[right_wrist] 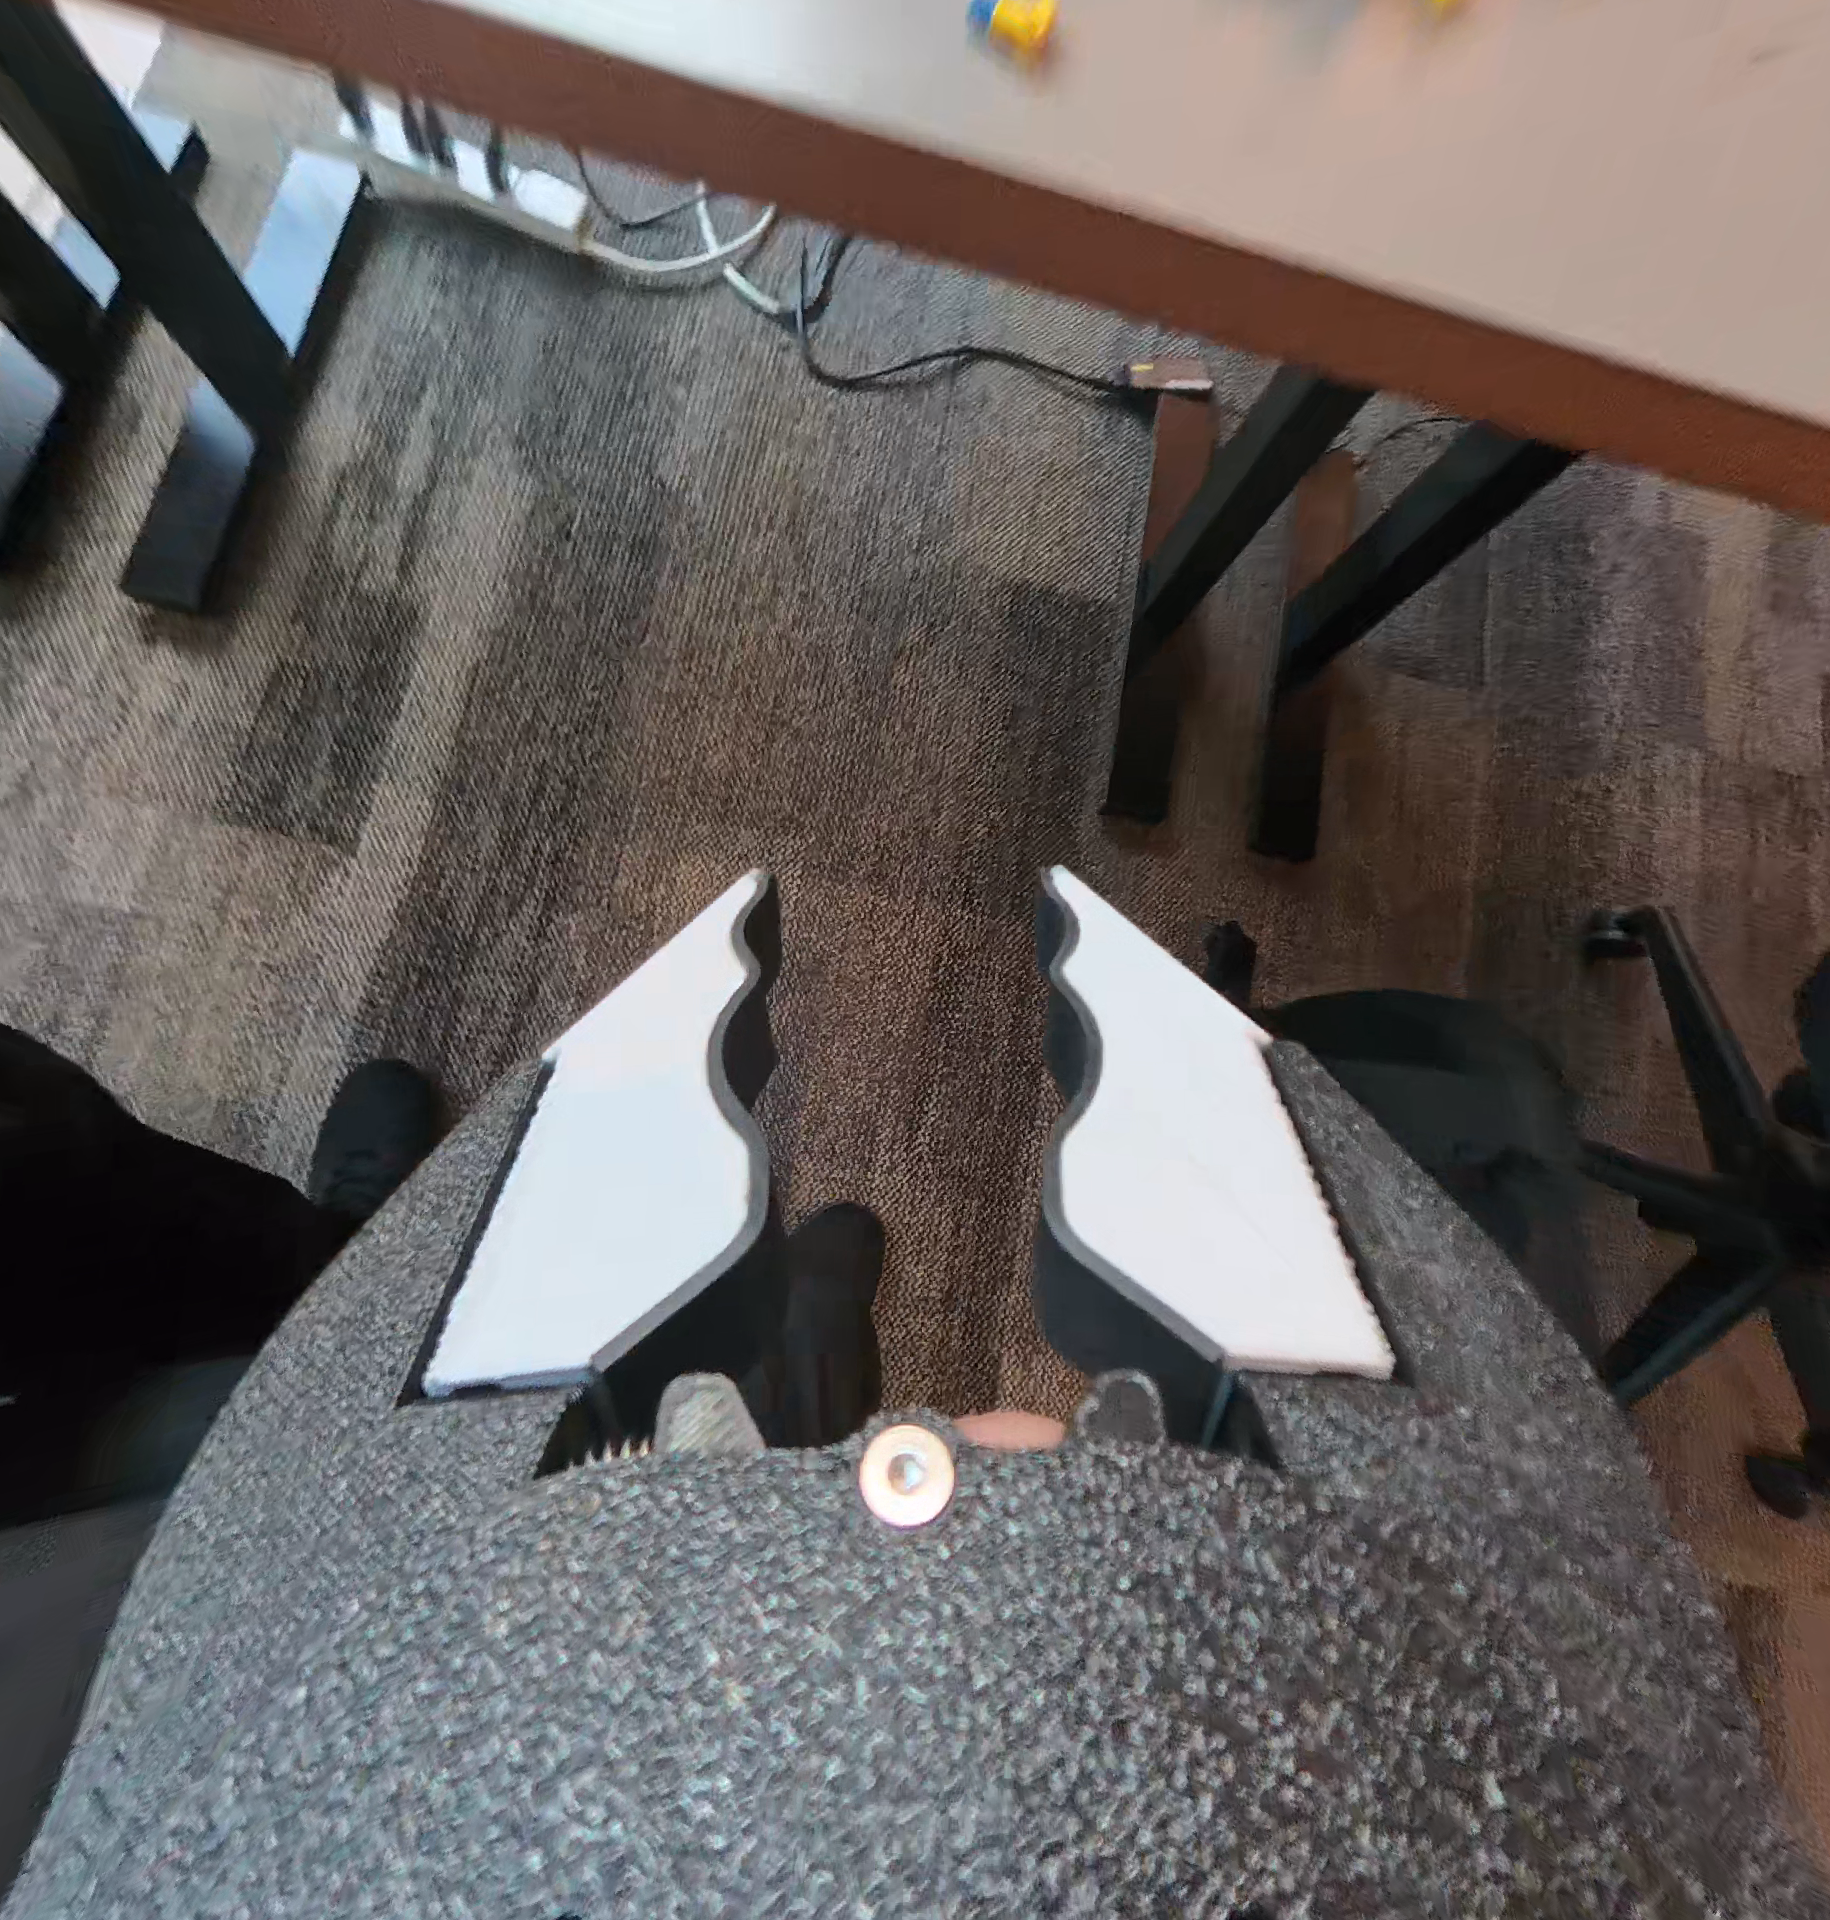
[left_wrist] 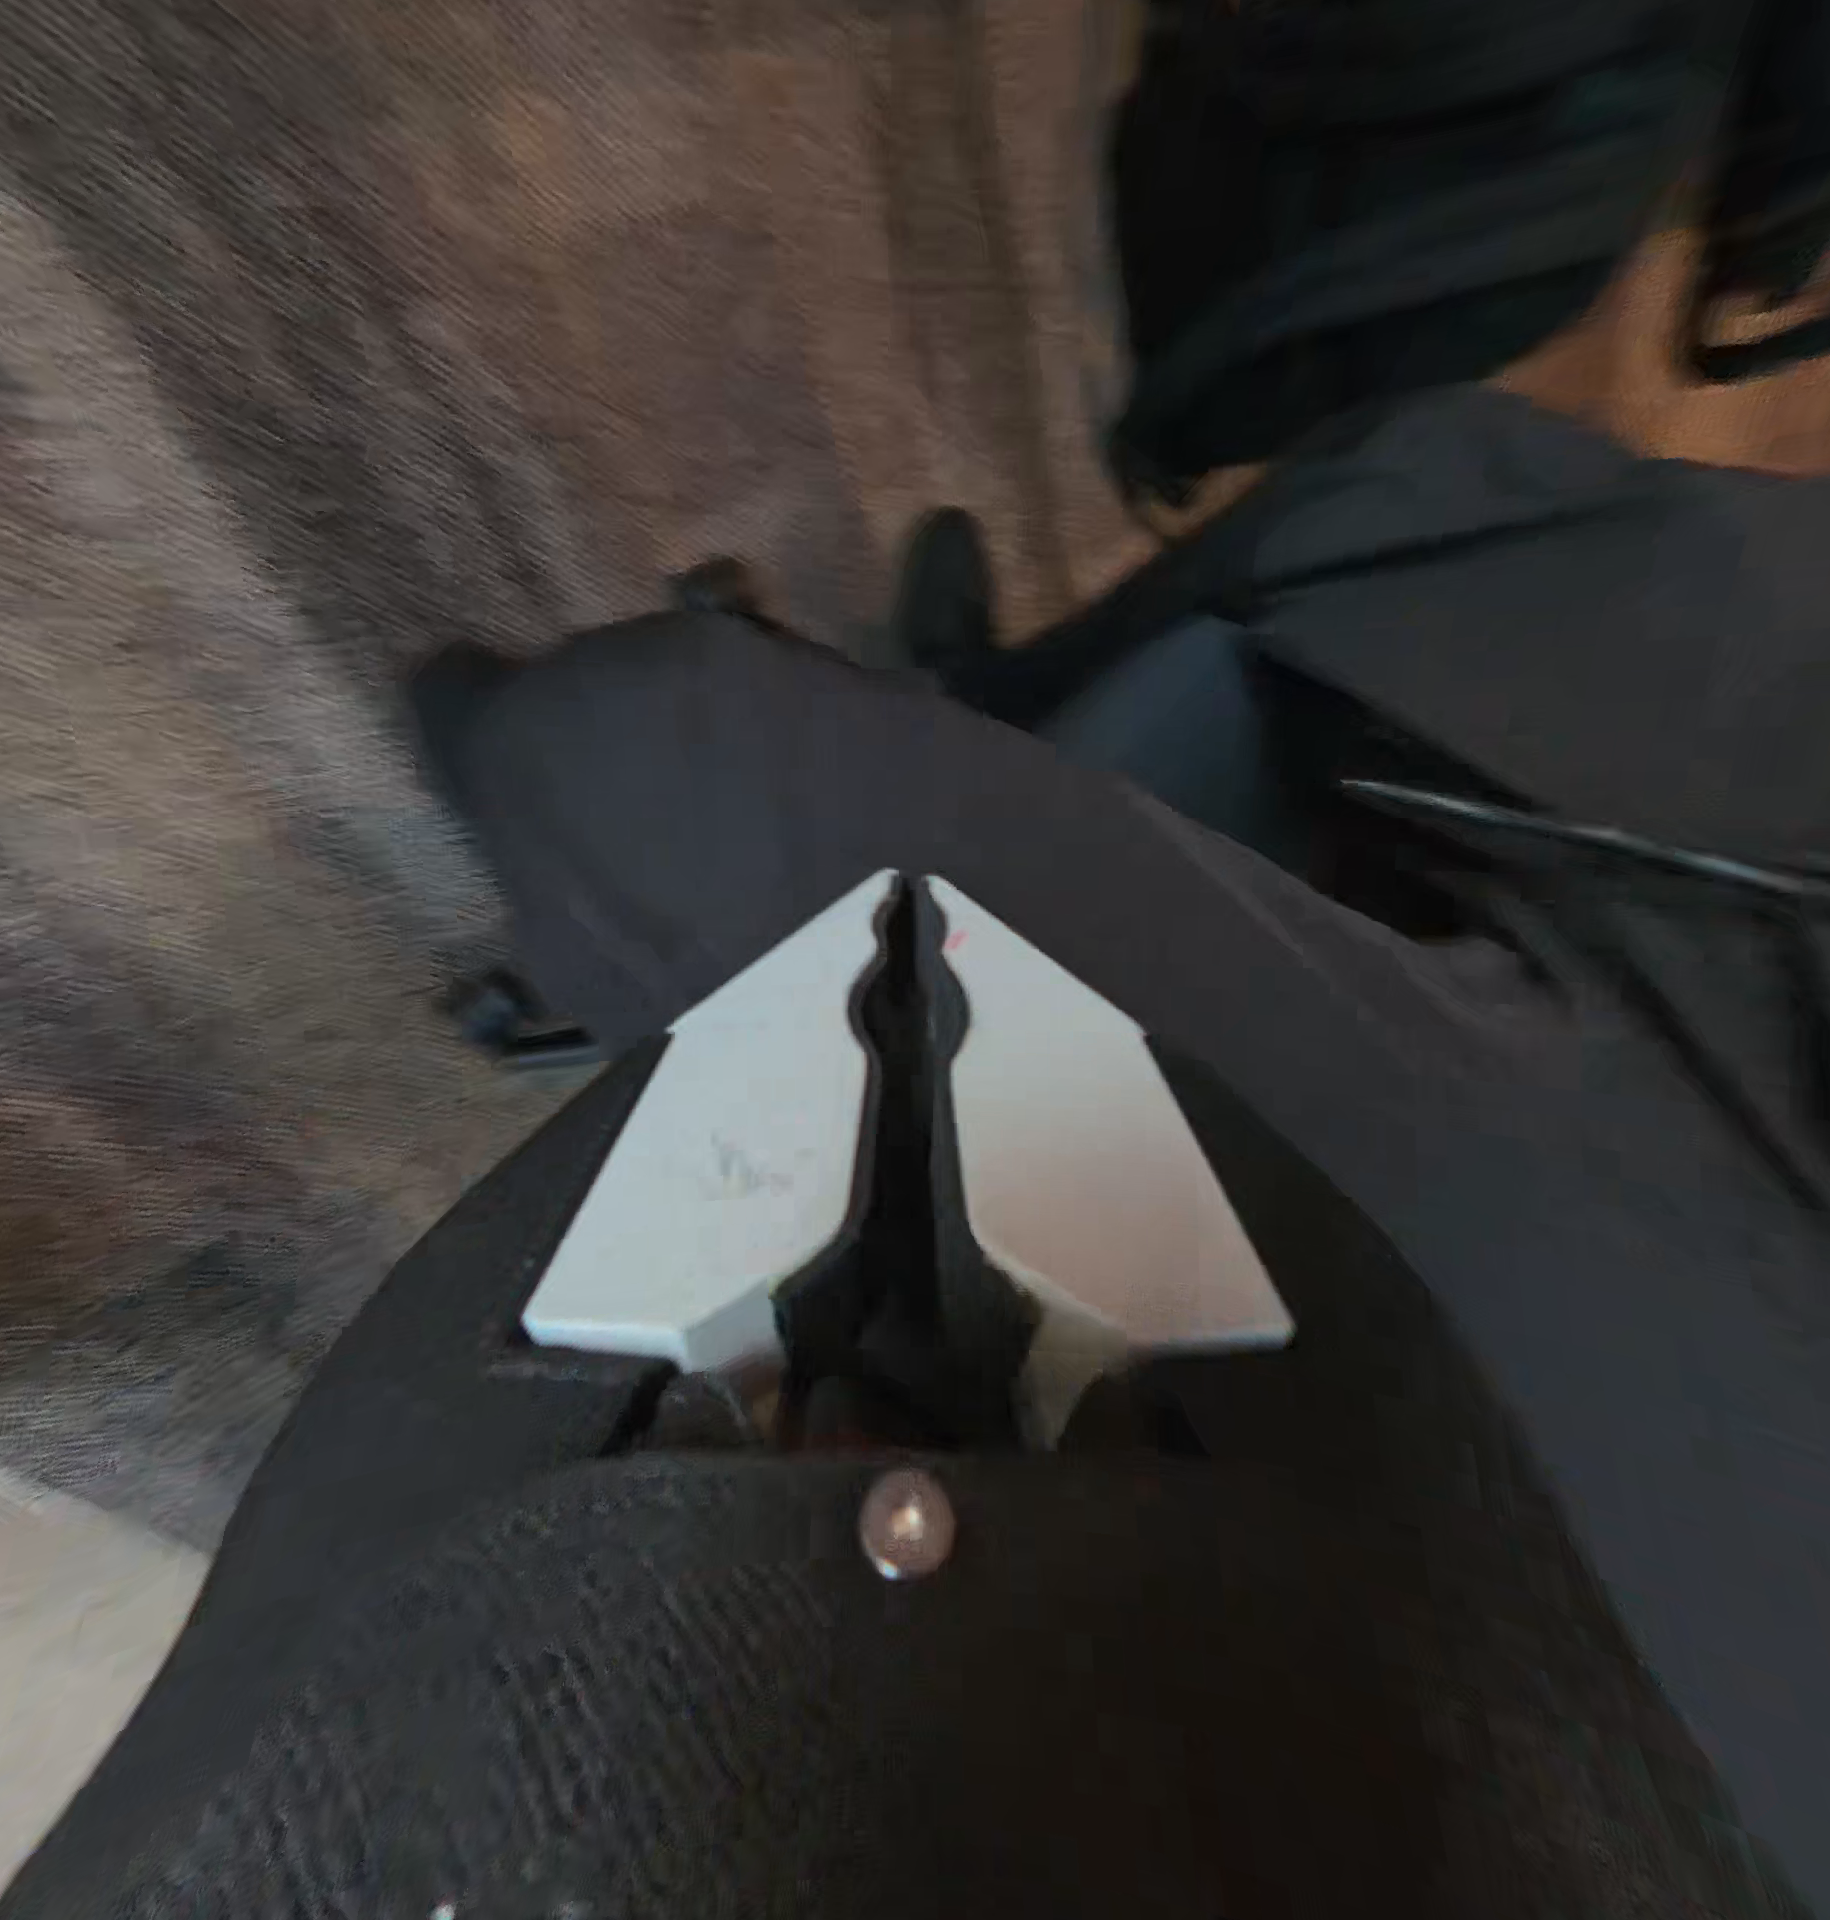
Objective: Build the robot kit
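The left claw has its white fingers pressed together at the tips with nothing between them, and it hangs over a dark trouser leg that runs across the middle of the left wrist view, which is blurred. Beyond the leg lies grey-brown carpet, and a dark shoe shows just past the knee. The right claw has its fingers well apart and holds nothing; it points down at the carpet. A dark shoe shows low between its fingers. Above, the edge of a table with a brown rim crosses the right wrist view, with a small yellow and blue thing on it, too blurred to tell. Black table legs stand at the left, cables trail on the carpet, and a black office chair base stands at the right.
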